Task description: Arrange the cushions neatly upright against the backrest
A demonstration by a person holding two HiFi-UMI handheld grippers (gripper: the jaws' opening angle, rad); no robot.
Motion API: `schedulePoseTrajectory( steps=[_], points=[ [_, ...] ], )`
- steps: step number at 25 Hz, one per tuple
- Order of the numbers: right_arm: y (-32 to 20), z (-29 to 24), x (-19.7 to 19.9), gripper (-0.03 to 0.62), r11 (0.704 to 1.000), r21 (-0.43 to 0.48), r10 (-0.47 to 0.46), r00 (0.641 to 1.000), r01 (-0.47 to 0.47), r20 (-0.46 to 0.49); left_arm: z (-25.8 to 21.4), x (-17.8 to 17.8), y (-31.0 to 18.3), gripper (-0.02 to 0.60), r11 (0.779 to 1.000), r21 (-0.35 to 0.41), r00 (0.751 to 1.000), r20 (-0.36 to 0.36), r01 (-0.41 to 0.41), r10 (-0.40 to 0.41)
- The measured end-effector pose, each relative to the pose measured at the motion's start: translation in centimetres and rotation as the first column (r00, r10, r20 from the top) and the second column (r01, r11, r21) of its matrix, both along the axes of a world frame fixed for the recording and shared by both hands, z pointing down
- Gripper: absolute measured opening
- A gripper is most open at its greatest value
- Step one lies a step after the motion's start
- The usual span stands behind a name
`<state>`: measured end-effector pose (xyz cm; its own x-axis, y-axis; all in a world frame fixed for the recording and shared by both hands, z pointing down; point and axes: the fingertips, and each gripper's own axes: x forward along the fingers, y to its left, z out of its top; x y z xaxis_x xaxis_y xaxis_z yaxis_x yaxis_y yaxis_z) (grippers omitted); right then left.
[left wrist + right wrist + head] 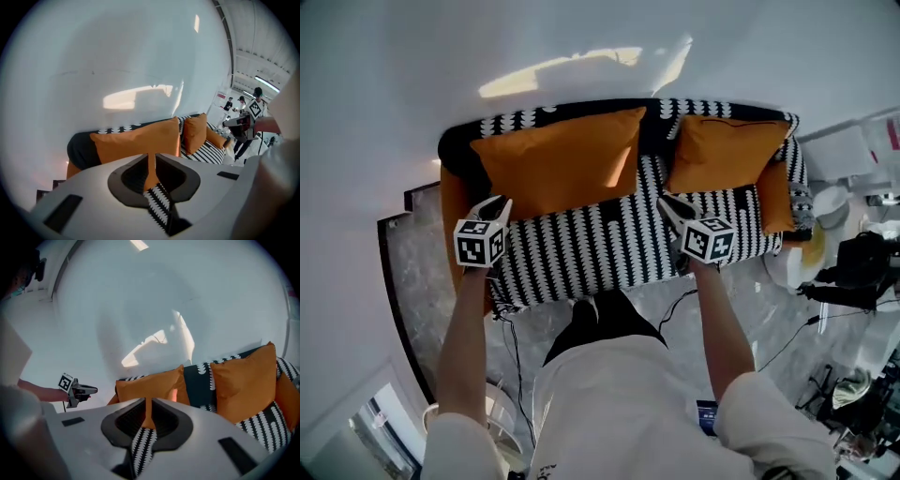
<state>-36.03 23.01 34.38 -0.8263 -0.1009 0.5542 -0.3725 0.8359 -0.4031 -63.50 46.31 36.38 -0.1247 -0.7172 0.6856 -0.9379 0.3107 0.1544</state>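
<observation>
Two large orange cushions stand upright against the backrest of a black-and-white patterned sofa (600, 246): the wide left cushion (558, 161) (136, 140) (150, 385) and the right cushion (727, 150) (194, 131) (243, 378). A smaller orange cushion (775, 197) (215, 139) leans at the sofa's right arm. Another orange piece (453, 225) sits by the left arm. My left gripper (501, 202) (151, 159) hovers over the seat's front left, apart from the cushions. Over the front right hangs my right gripper (667, 204) (147, 404). On both, the jaws stand almost together with nothing between them.
A white wall rises behind the sofa. Dark marble flooring (412, 281) lies to the left, and cables (675, 305) trail on the floor in front. Black equipment and clutter (853, 272) crowd the right side. People stand far off in the left gripper view (234, 105).
</observation>
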Motion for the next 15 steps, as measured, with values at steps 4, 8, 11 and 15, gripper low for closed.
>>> schedulePoseTrajectory(
  steps=[4,8,11,15],
  points=[
    [3.8,-2.2,4.9,0.037,0.999,-0.022,0.027,0.999,-0.027,0.032,-1.5,7.4,-0.1,0.031,0.996,0.034,0.997,0.001,-0.077,0.077],
    [6.5,-4.2,9.1,0.029,1.000,0.025,-0.001,1.000,0.000,0.031,-3.2,14.3,-0.4,0.017,0.986,0.090,0.989,-0.036,-0.138,0.142],
    [7.0,-6.1,11.9,0.025,0.997,0.072,-0.010,0.999,0.007,0.047,-4.4,18.6,-0.8,0.017,0.979,0.112,0.984,-0.038,-0.171,0.176],
    [7.1,-8.7,15.6,0.023,0.996,0.095,-0.008,0.994,-0.002,0.112,-6.7,24.3,-1.7,0.017,0.972,0.145,0.982,-0.013,-0.184,0.188]
  ],
)
